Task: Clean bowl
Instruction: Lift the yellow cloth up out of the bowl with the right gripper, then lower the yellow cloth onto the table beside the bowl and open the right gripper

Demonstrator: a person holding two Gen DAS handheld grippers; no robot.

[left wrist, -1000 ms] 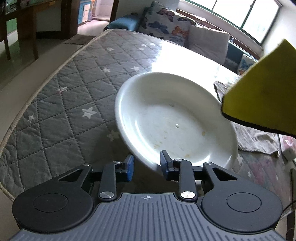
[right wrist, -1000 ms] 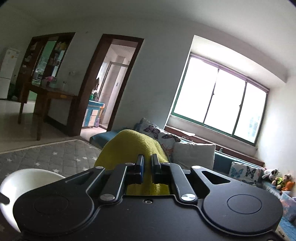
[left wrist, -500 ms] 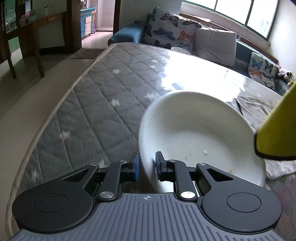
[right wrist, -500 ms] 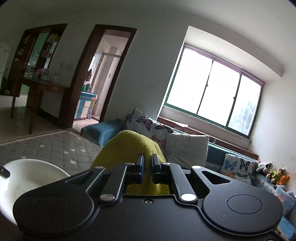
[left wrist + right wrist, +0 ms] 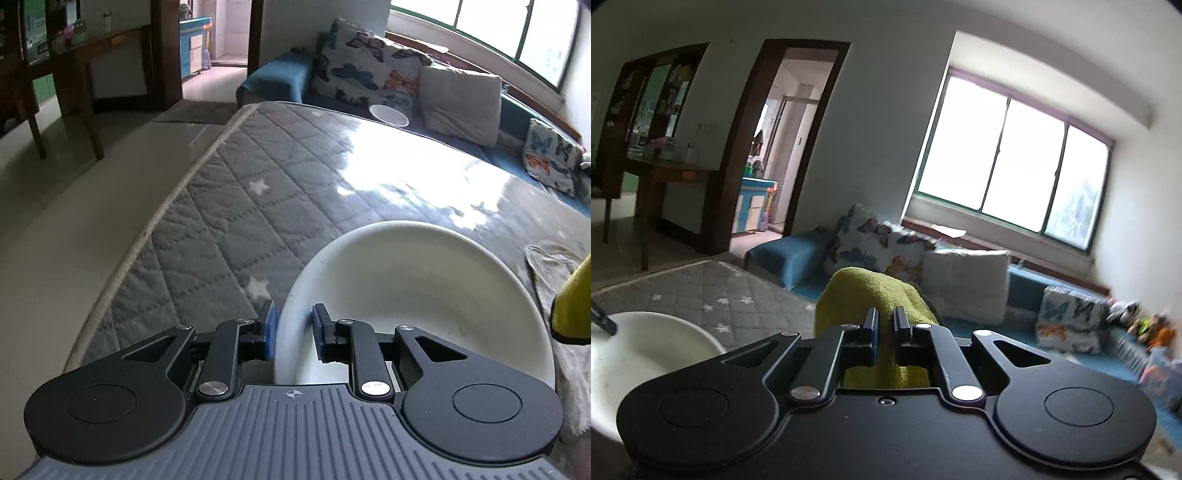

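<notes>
Now that your left gripper (image 5: 293, 330) has clamped and tilted the bowl (image 5: 417, 295), your right gripper's (image 5: 884, 332) pinched cloth (image 5: 864, 291) can wipe.

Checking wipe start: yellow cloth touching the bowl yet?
Apart. Left wrist view: the yellow cloth hangs off the bowl rim's right side, grey rag visible between them.
</notes>
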